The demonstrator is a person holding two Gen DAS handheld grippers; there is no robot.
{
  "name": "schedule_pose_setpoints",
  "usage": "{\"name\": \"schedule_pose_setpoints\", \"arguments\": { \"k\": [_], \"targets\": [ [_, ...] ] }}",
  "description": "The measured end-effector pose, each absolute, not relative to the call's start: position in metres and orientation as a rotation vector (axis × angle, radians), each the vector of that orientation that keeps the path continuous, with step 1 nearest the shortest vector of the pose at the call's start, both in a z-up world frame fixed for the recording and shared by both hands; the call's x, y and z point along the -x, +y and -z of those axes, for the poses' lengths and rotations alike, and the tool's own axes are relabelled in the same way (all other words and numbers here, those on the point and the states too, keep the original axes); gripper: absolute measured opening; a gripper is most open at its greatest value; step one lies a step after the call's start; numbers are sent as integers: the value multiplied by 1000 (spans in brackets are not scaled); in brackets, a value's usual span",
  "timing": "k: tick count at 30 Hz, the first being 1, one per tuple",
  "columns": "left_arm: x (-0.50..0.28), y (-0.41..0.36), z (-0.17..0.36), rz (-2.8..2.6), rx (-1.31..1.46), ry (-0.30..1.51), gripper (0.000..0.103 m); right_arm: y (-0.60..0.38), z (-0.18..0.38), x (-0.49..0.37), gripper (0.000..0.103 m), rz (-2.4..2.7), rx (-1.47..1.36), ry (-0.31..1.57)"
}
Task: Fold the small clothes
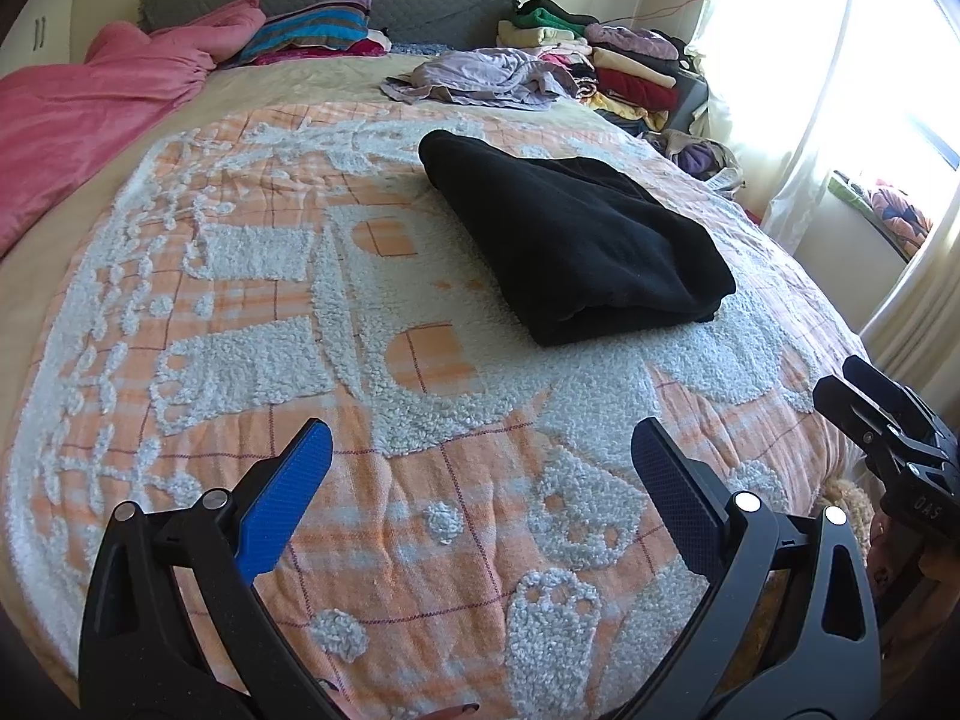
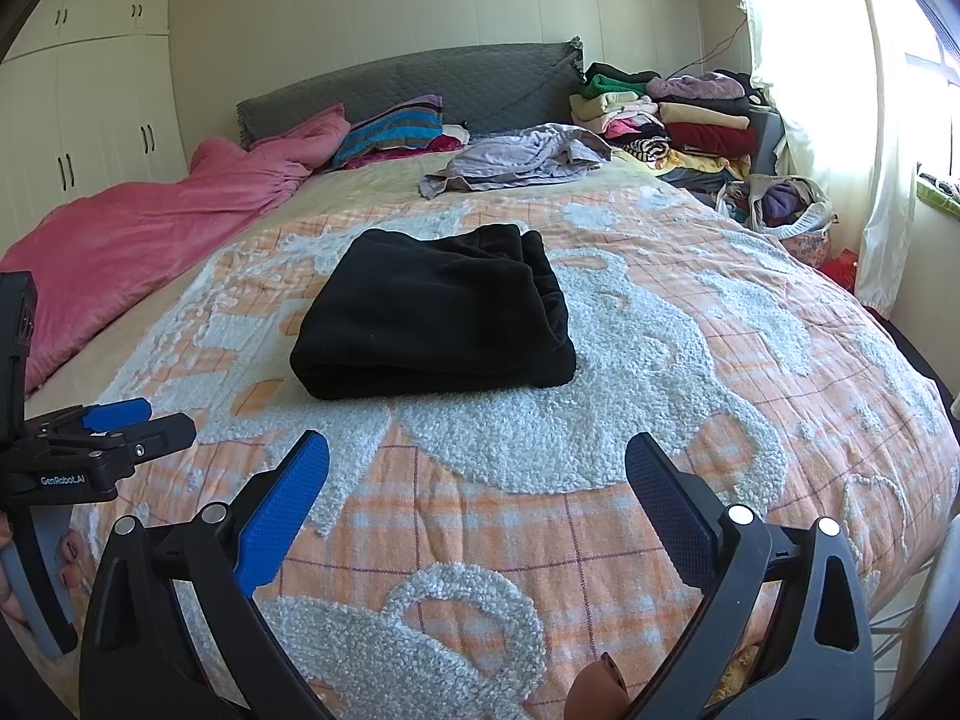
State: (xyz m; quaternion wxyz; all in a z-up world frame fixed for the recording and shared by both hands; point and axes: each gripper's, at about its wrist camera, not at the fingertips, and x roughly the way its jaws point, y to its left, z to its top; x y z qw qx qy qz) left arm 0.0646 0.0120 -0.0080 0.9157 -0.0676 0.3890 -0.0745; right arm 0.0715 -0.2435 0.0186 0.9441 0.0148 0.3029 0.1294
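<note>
A black garment (image 1: 570, 240) (image 2: 435, 315) lies folded into a thick rectangle on the orange and white bedspread (image 1: 420, 510) (image 2: 630, 510). My left gripper (image 1: 480, 444) hovers open over the bedspread, short of the garment and to its left, with nothing between its blue pads (image 1: 282, 498). My right gripper (image 2: 477, 456) is open too and holds nothing, nearer than the garment's front fold. Each gripper shows in the other's view, the right gripper (image 1: 882, 414) at the right edge and the left gripper (image 2: 114, 429) at the left edge.
A loose lilac garment (image 1: 480, 81) (image 2: 522, 159) lies crumpled near the grey headboard (image 2: 420, 84). Stacks of folded clothes (image 1: 606, 60) (image 2: 672, 114) sit at the bed's far right corner. A pink duvet (image 1: 90, 108) (image 2: 150, 228) covers the left side. A curtained window (image 2: 840, 90) is to the right.
</note>
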Motion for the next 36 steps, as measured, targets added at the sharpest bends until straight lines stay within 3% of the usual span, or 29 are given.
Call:
{"name": "schedule_pose_setpoints", "arguments": {
  "k": [36],
  "targets": [
    [-66,19,11,166,135,819,94,-273,-15,-71,98,-102,-69,633]
  ]
}}
